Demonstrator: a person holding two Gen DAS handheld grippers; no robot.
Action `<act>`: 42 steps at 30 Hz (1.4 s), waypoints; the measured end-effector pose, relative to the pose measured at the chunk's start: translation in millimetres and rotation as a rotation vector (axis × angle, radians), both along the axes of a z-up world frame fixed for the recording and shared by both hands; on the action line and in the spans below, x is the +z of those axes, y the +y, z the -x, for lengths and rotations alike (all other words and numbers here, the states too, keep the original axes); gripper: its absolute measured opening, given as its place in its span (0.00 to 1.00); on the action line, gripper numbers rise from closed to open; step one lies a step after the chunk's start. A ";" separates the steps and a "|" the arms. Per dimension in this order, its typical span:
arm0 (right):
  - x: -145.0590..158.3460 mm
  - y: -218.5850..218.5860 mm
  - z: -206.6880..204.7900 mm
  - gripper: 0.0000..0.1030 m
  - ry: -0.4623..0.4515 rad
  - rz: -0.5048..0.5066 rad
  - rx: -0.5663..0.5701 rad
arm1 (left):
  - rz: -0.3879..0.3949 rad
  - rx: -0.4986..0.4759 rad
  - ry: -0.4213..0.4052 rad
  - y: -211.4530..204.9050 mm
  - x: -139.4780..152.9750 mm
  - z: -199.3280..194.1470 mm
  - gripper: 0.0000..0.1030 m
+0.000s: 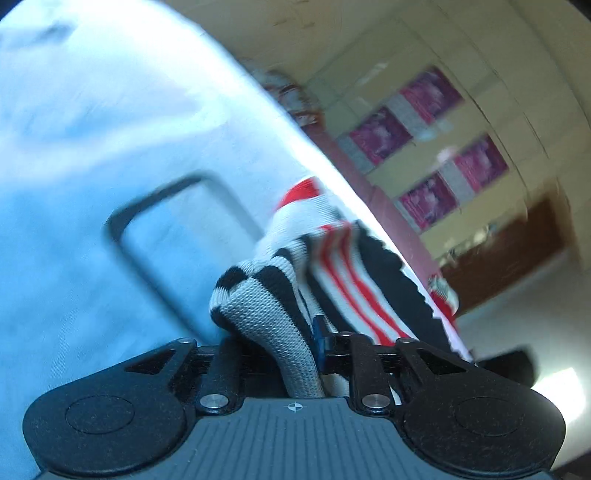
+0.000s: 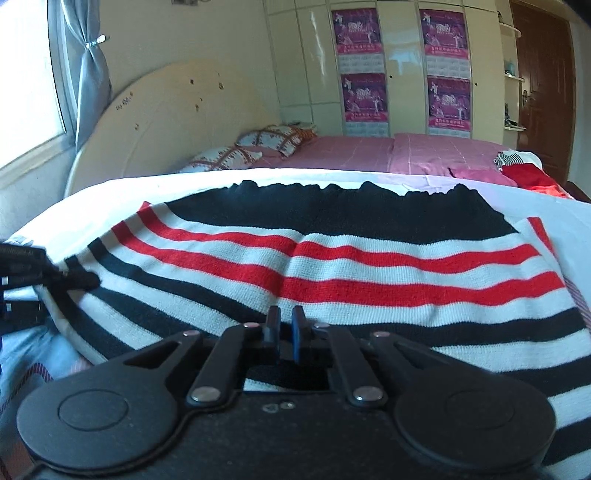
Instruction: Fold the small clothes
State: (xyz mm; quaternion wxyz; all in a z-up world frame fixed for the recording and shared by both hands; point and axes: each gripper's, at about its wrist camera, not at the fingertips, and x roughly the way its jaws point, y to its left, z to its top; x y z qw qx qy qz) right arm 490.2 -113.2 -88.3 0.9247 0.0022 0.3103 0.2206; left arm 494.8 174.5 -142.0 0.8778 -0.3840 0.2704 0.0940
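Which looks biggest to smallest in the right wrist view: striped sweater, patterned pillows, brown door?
1. striped sweater, though it lies nearest the camera.
2. brown door.
3. patterned pillows.
Door and pillows sit farther away, so true sizes are unsure.

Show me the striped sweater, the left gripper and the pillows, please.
striped sweater (image 2: 369,254): right wrist view, red stripe.
left gripper (image 2: 79,278): right wrist view, fingertips on the sweater's edge.
pillows (image 2: 273,138): right wrist view, patterned cover.

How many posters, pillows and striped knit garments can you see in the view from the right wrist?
Posters on the wardrobe: 4
Patterned pillows on the pink bed: 2
Striped knit garments spread in front: 1
Total: 7
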 end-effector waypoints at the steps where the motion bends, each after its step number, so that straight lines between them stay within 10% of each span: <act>1: 0.0 -2.6 -0.5 0.05 0.008 -0.018 -0.002 | -0.047 -0.023 -0.044 -6.4 15.0 -2.4 0.14; 7: 1.0 -36.2 -9.1 0.02 0.123 -0.240 -0.046 | -0.368 -0.311 -0.211 -97.6 106.6 -27.0 0.14; 13: 13.3 -169.6 21.3 0.29 0.137 -0.577 -0.373 | -0.512 -0.661 -0.187 -225.7 101.4 -57.2 0.14; 16: 17.4 -226.9 39.8 0.72 0.145 -0.687 -0.477 | -0.564 -0.867 -0.050 -290.0 65.2 -67.9 0.31; 19: 24.2 -259.4 54.5 0.73 0.142 -0.782 -0.496 | -0.635 -0.884 -0.183 -307.1 83.1 -35.5 0.56; 27: 30.4 -226.1 46.0 0.73 0.290 -0.809 -0.295 | -0.578 -0.557 -0.190 -194.6 100.2 26.5 0.57; 37: 18.2 -167.4 14.1 0.68 0.338 -0.709 -0.266 | -0.544 -0.508 -0.092 -165.2 37.2 21.9 0.57; 39: 23.7 -148.5 6.0 0.49 0.305 -0.600 -0.267 | -0.544 -0.466 -0.061 -165.5 24.8 10.7 0.57; 40: 29.1 -138.0 5.0 0.21 0.283 -0.521 -0.265 | -0.528 -0.448 -0.051 -161.5 20.4 7.5 0.58; 42: 45.0 -120.5 8.3 0.18 0.213 -0.392 -0.238 | -0.483 -0.419 -0.043 -156.2 15.6 7.9 0.58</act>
